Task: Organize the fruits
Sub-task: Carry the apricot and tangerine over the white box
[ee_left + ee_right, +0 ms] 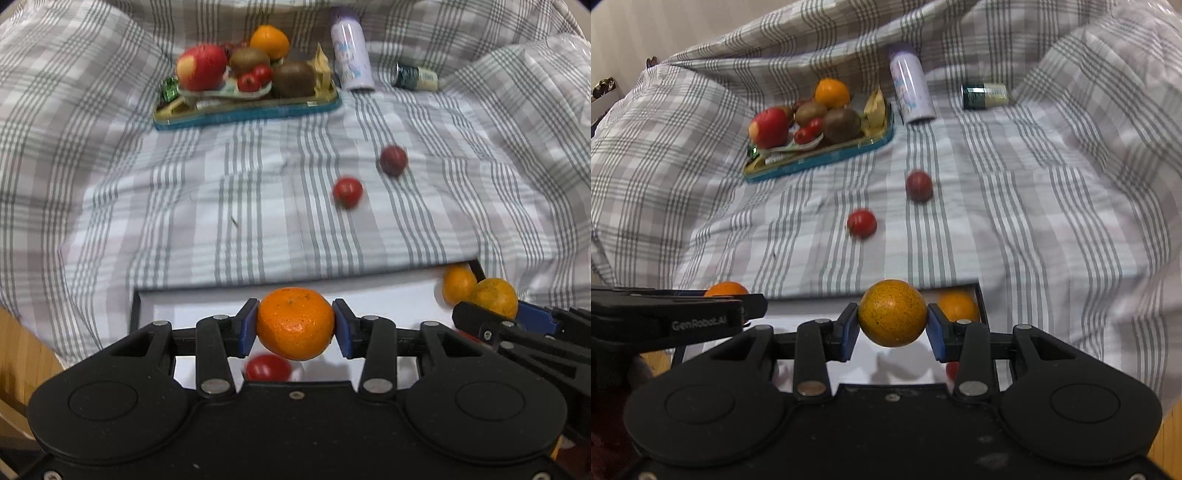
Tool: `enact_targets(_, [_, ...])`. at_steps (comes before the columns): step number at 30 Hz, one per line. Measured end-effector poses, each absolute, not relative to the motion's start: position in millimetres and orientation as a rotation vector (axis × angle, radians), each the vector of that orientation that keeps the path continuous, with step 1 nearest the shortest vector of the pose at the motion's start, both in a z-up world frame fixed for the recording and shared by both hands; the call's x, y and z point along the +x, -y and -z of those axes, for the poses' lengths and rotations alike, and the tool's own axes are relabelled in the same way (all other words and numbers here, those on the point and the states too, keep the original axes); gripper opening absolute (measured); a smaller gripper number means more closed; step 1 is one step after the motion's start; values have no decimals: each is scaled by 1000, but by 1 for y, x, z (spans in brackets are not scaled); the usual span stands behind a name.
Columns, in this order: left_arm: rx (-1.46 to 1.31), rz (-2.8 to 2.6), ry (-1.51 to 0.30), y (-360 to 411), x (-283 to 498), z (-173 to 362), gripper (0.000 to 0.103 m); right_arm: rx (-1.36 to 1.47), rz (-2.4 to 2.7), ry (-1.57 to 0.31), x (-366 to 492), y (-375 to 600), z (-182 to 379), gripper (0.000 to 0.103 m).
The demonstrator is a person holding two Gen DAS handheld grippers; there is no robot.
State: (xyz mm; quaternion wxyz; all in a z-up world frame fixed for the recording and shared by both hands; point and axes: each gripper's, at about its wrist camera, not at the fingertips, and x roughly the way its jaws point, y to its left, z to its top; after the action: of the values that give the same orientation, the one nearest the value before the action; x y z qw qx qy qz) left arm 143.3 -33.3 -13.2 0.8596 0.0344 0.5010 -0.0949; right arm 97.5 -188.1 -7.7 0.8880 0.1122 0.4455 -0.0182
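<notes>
My left gripper point(295, 325) is shut on an orange tangerine point(295, 321), held above a white box point(207, 314) at the bed's near edge. My right gripper point(892, 326) is shut on a speckled yellow-orange fruit point(892, 312) over the same white box point(812, 314). In the box lie an orange point(958, 306) and a small red tomato point(267, 367). A red tomato point(347, 191) and a dark red plum point(393, 159) lie loose on the striped sheet. A teal tray point(251, 110) at the back holds an apple, kiwis, an orange and small tomatoes.
A lilac spray can point(351, 55) and a small dark-capped bottle point(417, 76) lie behind the tray. Rumpled checked bedding point(74, 147) rises on both sides. Wooden floor point(22, 354) shows at the lower left.
</notes>
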Motion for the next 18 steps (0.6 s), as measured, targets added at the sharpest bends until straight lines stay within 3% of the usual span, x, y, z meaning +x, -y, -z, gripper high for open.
enact_targets(18, [56,210,-1160,43,114,48,50,229,21,-1027,41,182,23,41])
